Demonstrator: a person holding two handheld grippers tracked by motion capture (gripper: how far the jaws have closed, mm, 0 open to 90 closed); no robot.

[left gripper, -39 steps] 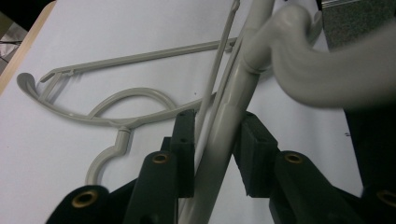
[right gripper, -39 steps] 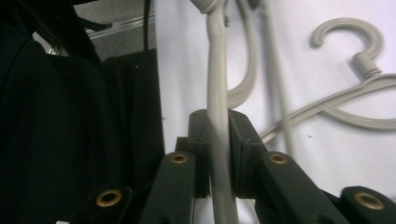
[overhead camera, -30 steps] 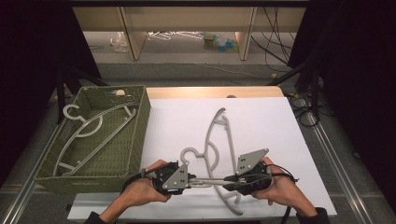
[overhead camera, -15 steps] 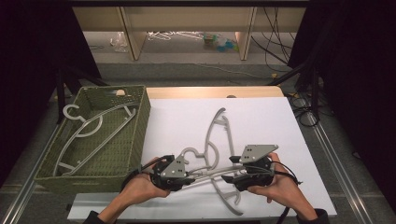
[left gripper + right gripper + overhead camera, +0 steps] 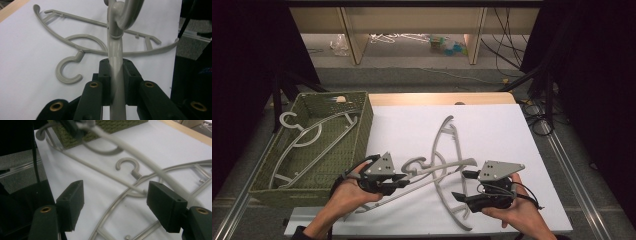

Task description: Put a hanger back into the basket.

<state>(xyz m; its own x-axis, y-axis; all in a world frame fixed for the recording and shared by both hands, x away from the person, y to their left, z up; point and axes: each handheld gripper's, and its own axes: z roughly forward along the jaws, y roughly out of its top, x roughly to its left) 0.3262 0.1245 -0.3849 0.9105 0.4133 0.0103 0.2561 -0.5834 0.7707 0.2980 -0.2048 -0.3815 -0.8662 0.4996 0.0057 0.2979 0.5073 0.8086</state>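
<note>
My left gripper (image 5: 404,181) is clamped on the raised hanger (image 5: 439,172), which crosses a second hanger (image 5: 447,150) lying at its one o'clock, while my right gripper (image 5: 462,186), jaws just opened, grips nothing.

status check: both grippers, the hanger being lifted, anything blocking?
Left gripper clamped on raised hanger. Right gripper jaws just opened, nothing between them. Second hanger lies flat beneath it on the white table; basket to the left.

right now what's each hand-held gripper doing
left hand-held gripper: shut on the raised hanger
right hand-held gripper: open, jaws just opened, nothing between them
</note>
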